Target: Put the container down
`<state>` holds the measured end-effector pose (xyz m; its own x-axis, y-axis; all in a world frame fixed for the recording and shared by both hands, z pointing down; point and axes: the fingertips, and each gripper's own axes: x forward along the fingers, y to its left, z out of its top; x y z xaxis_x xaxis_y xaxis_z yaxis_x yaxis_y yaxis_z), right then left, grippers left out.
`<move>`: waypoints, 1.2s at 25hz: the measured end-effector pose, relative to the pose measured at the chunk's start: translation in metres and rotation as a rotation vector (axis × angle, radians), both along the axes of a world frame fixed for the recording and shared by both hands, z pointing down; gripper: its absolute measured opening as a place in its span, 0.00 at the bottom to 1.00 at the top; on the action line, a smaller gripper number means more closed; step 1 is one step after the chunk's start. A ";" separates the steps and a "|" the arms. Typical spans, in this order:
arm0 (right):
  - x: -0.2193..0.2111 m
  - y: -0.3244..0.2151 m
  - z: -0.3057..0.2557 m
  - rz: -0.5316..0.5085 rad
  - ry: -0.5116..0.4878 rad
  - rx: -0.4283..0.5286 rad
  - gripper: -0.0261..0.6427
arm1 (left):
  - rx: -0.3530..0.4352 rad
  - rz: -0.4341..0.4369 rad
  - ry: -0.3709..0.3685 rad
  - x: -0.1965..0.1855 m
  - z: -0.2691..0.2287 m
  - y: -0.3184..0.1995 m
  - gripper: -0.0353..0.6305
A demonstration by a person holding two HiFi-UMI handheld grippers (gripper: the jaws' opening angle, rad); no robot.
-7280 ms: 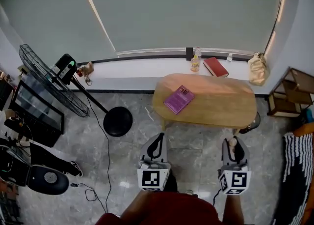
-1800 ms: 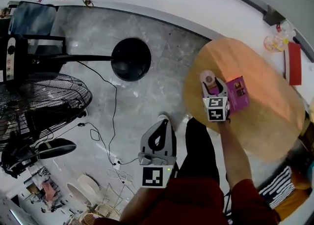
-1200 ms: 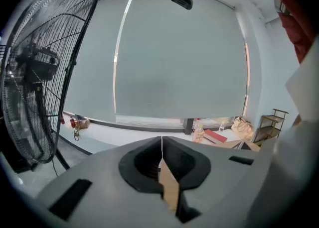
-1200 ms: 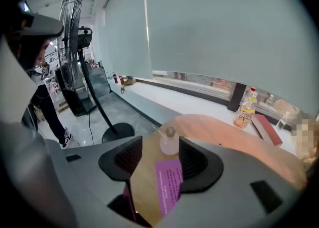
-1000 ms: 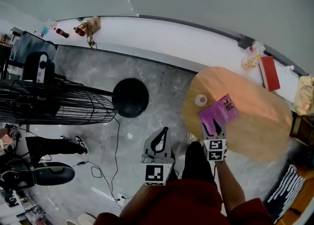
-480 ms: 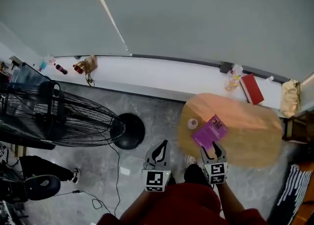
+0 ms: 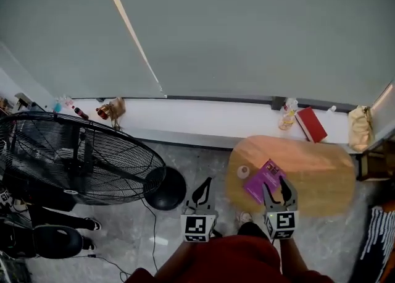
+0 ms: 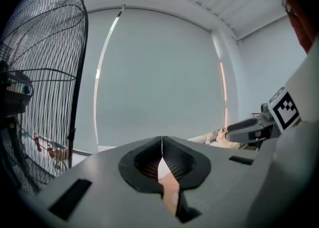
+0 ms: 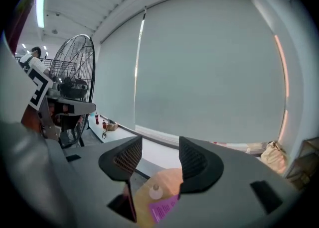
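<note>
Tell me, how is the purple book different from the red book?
The purple book lies on the wooden table; the red book lies on the white window ledge. The purple book has a small white container beside it; the red book has a bottle beside it. Both lie flat and closed.

Red top [image 7: 229, 264]; grey left tongs [image 7: 206, 180], right tongs [image 7: 276, 183]; checkered marker cubes [image 7: 197, 228].
</note>
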<state>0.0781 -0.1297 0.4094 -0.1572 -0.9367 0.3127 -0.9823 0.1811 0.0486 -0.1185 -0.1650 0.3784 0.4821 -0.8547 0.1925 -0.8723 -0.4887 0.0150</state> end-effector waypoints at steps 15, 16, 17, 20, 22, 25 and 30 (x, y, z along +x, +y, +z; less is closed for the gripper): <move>0.005 -0.004 -0.086 0.031 -0.012 0.210 0.38 | 0.170 -0.019 -0.023 -0.013 -0.060 -0.002 0.07; 0.006 -0.003 -0.084 0.038 -0.021 0.207 0.38 | 0.166 -0.020 -0.027 -0.013 -0.059 -0.001 0.07; 0.006 -0.002 -0.083 0.041 -0.026 0.206 0.38 | 0.162 -0.021 -0.031 -0.014 -0.058 0.001 0.07; 0.004 0.001 -0.082 0.016 0.002 0.205 0.38 | 0.167 -0.027 -0.024 -0.015 -0.057 0.004 0.07; 0.004 0.002 -0.080 0.014 0.008 0.194 0.38 | 0.157 -0.028 -0.023 -0.014 -0.056 0.005 0.07; 0.004 0.002 -0.079 0.020 -0.007 0.192 0.36 | 0.145 -0.028 -0.026 -0.013 -0.054 0.005 0.07; 0.002 0.003 -0.081 -0.005 0.015 0.200 0.27 | 0.149 -0.022 -0.029 -0.010 -0.053 0.007 0.07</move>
<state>0.0805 -0.1264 0.3285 -0.1589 -0.9796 0.1228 -0.9802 0.1714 0.0992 -0.1282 -0.1583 0.3253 0.4592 -0.8851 0.0765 -0.8818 -0.4645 -0.0818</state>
